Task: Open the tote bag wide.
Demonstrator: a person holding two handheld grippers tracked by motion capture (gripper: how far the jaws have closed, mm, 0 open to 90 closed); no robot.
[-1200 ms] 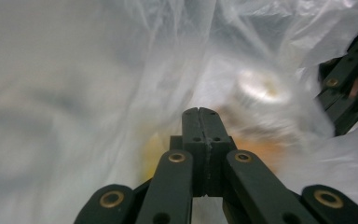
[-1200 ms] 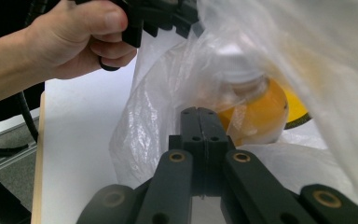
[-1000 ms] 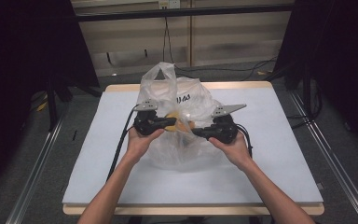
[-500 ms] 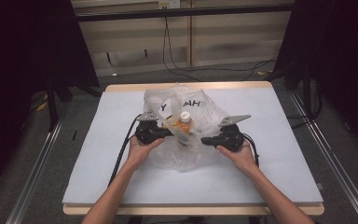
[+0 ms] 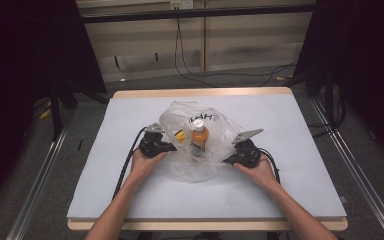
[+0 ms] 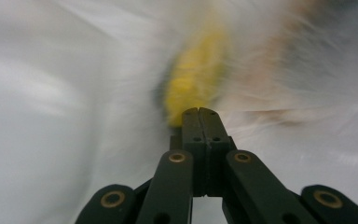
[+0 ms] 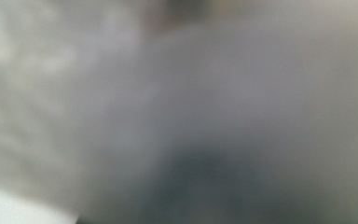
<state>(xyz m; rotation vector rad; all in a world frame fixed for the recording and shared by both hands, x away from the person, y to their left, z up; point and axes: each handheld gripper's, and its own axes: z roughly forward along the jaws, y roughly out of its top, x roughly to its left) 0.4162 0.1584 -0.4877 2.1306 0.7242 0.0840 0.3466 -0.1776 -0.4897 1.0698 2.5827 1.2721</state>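
Note:
A clear plastic bag [image 5: 200, 165] with dark lettering lies at the middle of the white table [image 5: 300, 150]. Inside it stand an orange bottle [image 5: 199, 136] with a white cap and a yellow object [image 5: 180, 136]. My left gripper [image 5: 172, 147] is at the bag's left side. In the left gripper view its jaws [image 6: 199, 112] are pressed together with blurred plastic around them and the yellow object [image 6: 193, 79] just beyond. My right gripper [image 5: 226, 161] touches the bag's right edge. The right gripper view is a grey blur of plastic, so its jaws are hidden.
Bare table surface lies on all sides of the bag, widest at the right and front. Black cables [image 5: 127, 165] trail from the left gripper toward the table's front. Dark stands and floor cables [image 5: 190, 70] lie beyond the far edge.
The bag was held up and bunched between both grippers. It has come down toward the table, and the two grippers have moved apart and nearer the person, spreading the bag wider.

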